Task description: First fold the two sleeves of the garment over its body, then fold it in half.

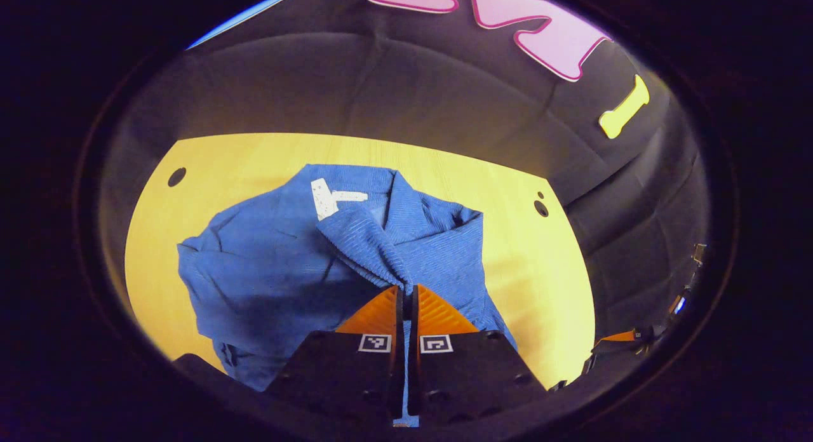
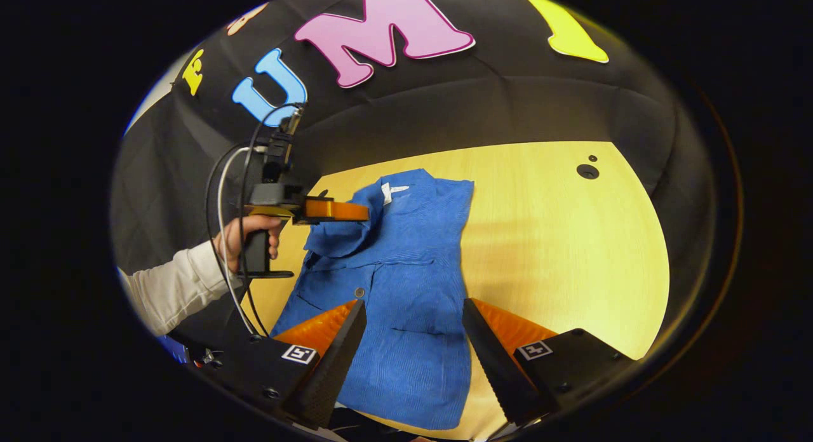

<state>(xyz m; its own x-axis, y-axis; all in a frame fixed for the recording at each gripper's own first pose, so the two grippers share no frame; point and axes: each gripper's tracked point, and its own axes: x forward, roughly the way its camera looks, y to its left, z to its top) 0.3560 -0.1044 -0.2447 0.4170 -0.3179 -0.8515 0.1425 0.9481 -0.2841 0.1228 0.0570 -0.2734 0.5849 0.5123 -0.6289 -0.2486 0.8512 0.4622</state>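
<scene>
A blue ribbed garment with a white neck label lies on the yellow wooden table. My left gripper is shut on a sleeve, holding it lifted over the garment's body. In the right gripper view the same left gripper, held by a hand, pinches the raised sleeve above the garment. My right gripper hovers open over the lower part of the garment, nothing between its fingers. The garment's right edge lies straight, with that side folded in.
Round holes mark the tabletop. Bare wood stretches to the right of the garment. A white sleeve and cables sit at the table's left side. The black booth wall rings the table closely.
</scene>
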